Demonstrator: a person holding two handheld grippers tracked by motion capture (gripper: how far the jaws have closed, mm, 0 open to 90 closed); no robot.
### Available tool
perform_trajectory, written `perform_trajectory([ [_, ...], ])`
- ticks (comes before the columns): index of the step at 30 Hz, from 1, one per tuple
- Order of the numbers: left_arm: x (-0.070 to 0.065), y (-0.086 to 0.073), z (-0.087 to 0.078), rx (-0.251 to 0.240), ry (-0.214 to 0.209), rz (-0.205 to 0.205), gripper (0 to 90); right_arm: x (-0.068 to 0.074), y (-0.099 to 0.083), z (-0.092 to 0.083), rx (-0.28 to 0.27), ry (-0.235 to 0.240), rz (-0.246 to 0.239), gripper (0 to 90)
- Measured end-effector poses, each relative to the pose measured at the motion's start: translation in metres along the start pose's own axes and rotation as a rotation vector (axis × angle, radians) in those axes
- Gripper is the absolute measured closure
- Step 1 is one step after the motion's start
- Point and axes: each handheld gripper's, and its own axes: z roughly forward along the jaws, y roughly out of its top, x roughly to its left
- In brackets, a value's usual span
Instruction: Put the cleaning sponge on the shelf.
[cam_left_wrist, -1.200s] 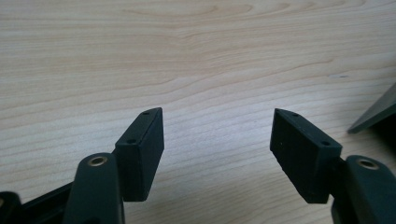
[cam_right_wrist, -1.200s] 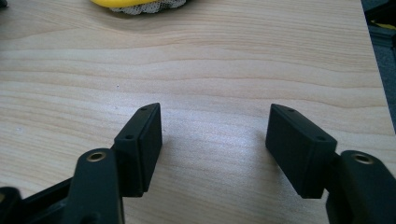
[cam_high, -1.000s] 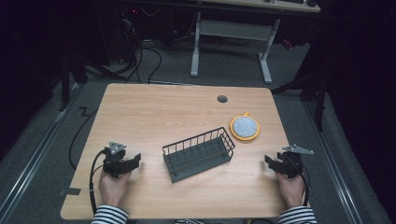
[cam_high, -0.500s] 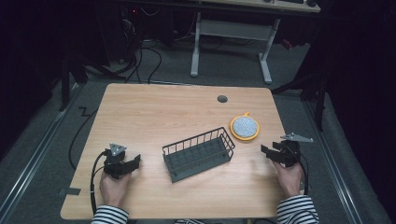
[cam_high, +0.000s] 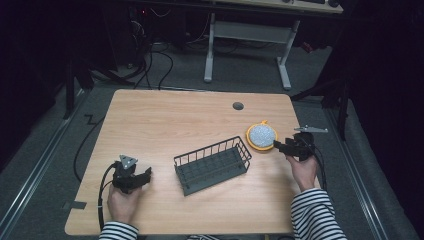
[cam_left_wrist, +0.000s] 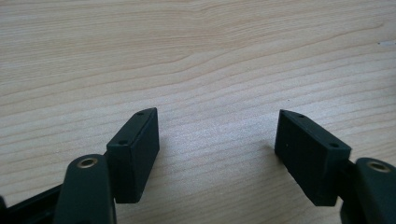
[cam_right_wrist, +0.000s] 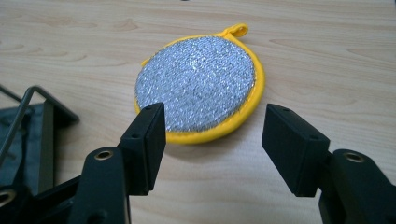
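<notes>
The right gripper has moved forward from the table's right edge and now sits just beside the round scouring pad, jaws spread and empty, the pad at twelve o'clock in the right gripper view. The pad lies on the table, at two o'clock from the wire basket; a pickup looks imminent. The left gripper has stayed put, released.

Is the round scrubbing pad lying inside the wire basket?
No, the scrubbing pad lies on the table beside the wire basket.
</notes>
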Motion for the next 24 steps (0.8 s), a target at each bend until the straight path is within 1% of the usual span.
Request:
perform_trajectory([
  [5,-0.001,0.0,0.0,0.003,0.004,0.007,31.1,-0.006,0.016,0.013,0.038,-0.022,0.019,39.2],
  [7,-0.001,0.0,0.0,0.003,0.003,0.007,31.0,-0.006,0.02,0.017,0.033,-0.028,0.019,39.2],
  [8,-0.001,0.0,0.0,0.002,0.003,0.007,31.0,-0.006,0.022,0.018,0.037,-0.025,0.029,38.0],
  [9,-0.001,0.0,0.0,0.003,0.003,0.007,31.0,-0.007,0.025,0.023,0.067,-0.027,0.032,36.2],
  [11,0.0,0.0,0.0,0.002,0.001,0.005,31.0,-0.006,0.028,0.029,0.081,-0.036,0.03,36.0],
  [12,0.0,0.0,0.0,0.001,0.001,0.003,31.0,-0.007,0.029,0.032,0.07,-0.036,0.034,35.9],
  [13,0.0,0.0,0.0,0.001,0.0,0.002,31.0,-0.007,0.03,0.034,0.071,-0.03,0.054,35.6],
  [14,0.0,0.0,0.0,0.001,0.0,0.003,31.0,-0.008,0.03,0.037,0.07,-0.029,0.063,35.3],
  [15,0.0,0.0,0.0,0.001,0.0,0.003,30.9,-0.009,0.03,0.039,0.074,-0.03,0.068,35.1],
  [17,0.0,0.0,0.0,0.002,0.0,0.004,30.9,-0.011,0.028,0.045,0.086,-0.039,0.093,34.5],
  [19,0.0,0.0,0.0,0.001,0.0,0.003,30.8,-0.014,0.027,0.049,0.095,-0.04,0.105,34.1],
  [22,0.0,0.0,0.0,0.002,0.0,0.004,30.9,-0.016,0.025,0.054,0.106,-0.032,0.133,34.0],
  [24,0.0,0.0,0.0,0.002,0.0,0.005,30.8,-0.017,0.024,0.057,0.113,-0.032,0.143,34.2],
])
